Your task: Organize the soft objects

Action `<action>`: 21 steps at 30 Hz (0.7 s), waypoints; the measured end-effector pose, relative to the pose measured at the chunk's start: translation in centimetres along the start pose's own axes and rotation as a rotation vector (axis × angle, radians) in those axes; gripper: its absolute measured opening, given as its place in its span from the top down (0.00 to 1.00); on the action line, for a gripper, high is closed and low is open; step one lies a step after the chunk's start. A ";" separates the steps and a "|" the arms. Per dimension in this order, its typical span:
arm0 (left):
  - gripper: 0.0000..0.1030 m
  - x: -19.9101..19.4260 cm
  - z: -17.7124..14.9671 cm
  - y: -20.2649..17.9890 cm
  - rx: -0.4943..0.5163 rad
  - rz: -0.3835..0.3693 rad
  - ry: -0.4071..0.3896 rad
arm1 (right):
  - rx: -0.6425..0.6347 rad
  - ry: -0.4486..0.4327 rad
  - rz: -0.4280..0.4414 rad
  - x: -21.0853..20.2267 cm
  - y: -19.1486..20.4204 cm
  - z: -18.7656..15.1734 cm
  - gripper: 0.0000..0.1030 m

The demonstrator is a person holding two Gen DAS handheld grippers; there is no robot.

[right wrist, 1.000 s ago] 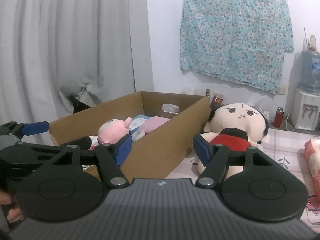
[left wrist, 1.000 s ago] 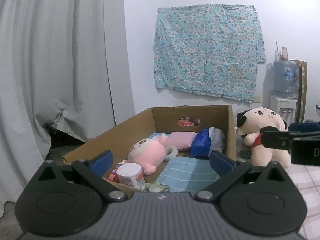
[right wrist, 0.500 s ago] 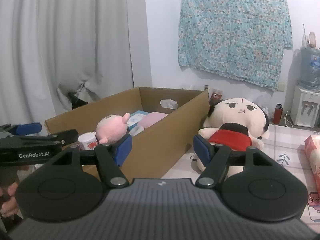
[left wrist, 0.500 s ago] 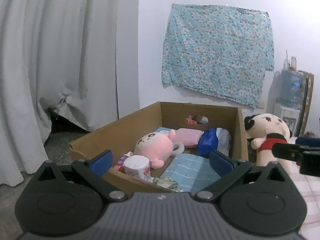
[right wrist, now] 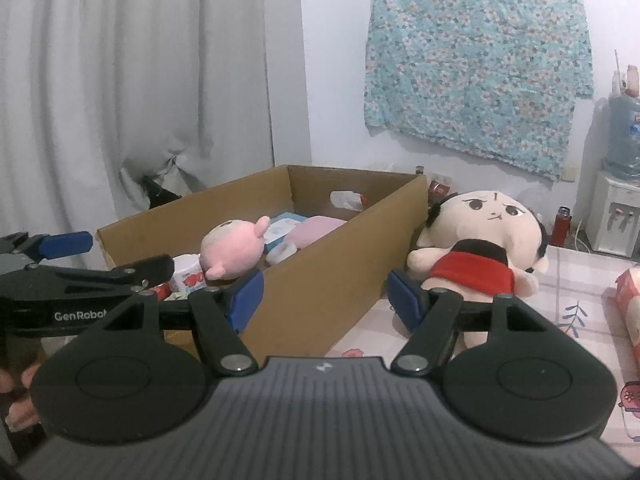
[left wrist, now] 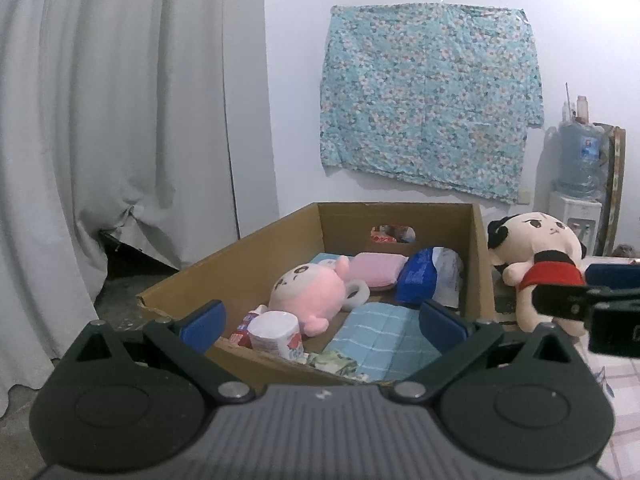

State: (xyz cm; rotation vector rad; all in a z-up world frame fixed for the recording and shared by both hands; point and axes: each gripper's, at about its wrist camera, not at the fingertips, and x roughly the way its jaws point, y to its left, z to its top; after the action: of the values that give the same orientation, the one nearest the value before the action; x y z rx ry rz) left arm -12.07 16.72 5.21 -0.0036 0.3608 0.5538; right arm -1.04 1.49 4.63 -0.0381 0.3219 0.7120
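Observation:
A cardboard box [left wrist: 478, 264] [right wrist: 328, 280] holds a pink plush [left wrist: 308, 292] [right wrist: 234, 246], a pink pillow [left wrist: 376, 270], a blue pack [left wrist: 418, 280], a blue checked cloth [left wrist: 384, 336] and a white roll [left wrist: 276, 332]. A big-headed doll in a red top [left wrist: 536, 260] [right wrist: 480, 248] sits outside the box's right wall. My left gripper [left wrist: 322, 326] is open and empty at the box's near end. My right gripper [right wrist: 324, 300] is open and empty, with the doll just beyond its right finger.
A grey curtain [left wrist: 100, 120] hangs on the left and a floral cloth [left wrist: 428, 96] on the wall. A water dispenser [left wrist: 576, 184] stands at the right. A pink patterned object [right wrist: 628, 304] lies on the patterned floor mat [right wrist: 580, 320] at the right edge.
Both grippers have drawn back and risen a little from the box, so the box and doll look smaller. Both stay open and empty.

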 end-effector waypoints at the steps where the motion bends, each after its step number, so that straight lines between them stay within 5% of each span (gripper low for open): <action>1: 0.00 0.0 0.0 0.0 -0.002 -0.001 0.005 | 0.000 -0.002 -0.002 0.0 -0.1 0.1 0.33; 21: 0.00 -0.1 -0.1 -0.7 0.036 0.005 0.008 | 0.019 0.005 0.015 -0.1 -0.2 0.8 0.33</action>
State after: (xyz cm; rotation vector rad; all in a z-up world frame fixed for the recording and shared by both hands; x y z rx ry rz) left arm -11.77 16.05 5.11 0.0299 0.3787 0.5525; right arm -0.81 1.39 5.41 -0.0192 0.3337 0.7238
